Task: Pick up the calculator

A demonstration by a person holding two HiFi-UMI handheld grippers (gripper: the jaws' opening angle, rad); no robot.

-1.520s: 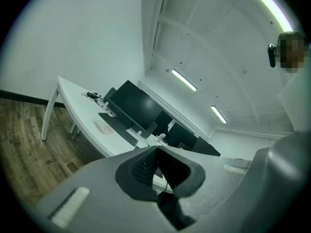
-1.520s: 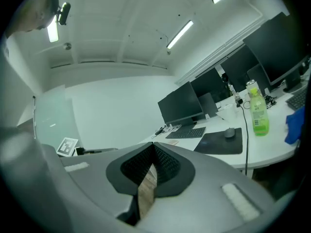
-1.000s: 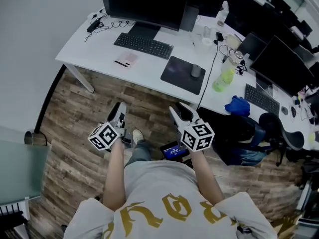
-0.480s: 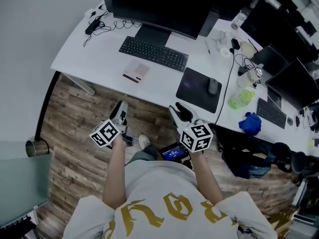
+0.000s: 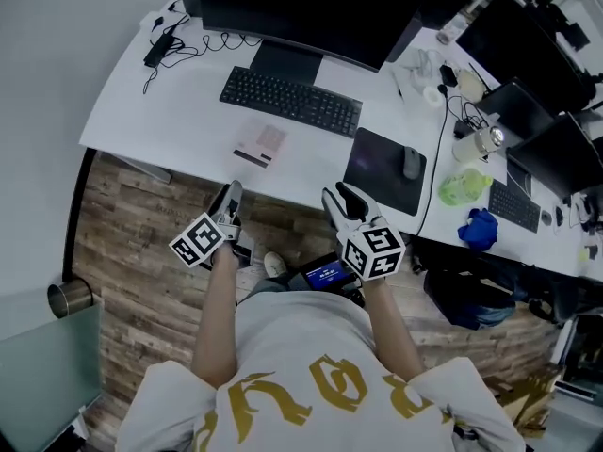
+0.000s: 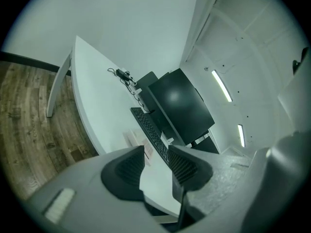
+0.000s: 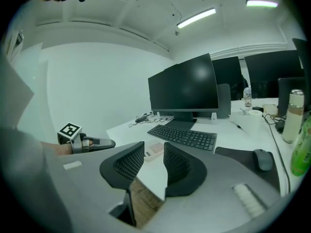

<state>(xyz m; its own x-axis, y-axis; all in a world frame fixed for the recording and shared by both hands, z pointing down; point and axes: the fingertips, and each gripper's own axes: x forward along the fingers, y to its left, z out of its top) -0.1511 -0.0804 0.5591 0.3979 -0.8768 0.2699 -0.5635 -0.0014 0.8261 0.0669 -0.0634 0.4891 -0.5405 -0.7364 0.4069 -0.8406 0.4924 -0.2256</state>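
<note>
Head view had the two grippers nearest, held out over the wood floor (image 5: 122, 234) just short of the counter (image 5: 170, 111). The left gripper (image 5: 232, 196) and the right gripper (image 5: 337, 196) both pointed at the counter's near edge, well apart from each other. In the left gripper view its fingers (image 6: 127, 171) stood a narrow way apart with nothing between them, only the white counter showing through the gap. The right gripper view showed the same, with fingers (image 7: 127, 165) parted a little and empty. Just beyond the edge, the calculator (image 5: 260, 145) lay flat on the counter, closer to the left gripper than to the right. It lay apart from the keyboard (image 5: 290, 101) behind it and from the mouse pad (image 5: 382, 169) off to its right. Farther back stood the monitor (image 5: 301, 8). The calculator looked like a thin, stiff plastic slab, probably light, and likely to skate on the smooth counter if nudged from one side. A grip across its narrow width, with the fingers coming down on both long edges at once, seemed the safest hold. The present gap looked too small for that, so the fingers would likely need to widen first.
</note>
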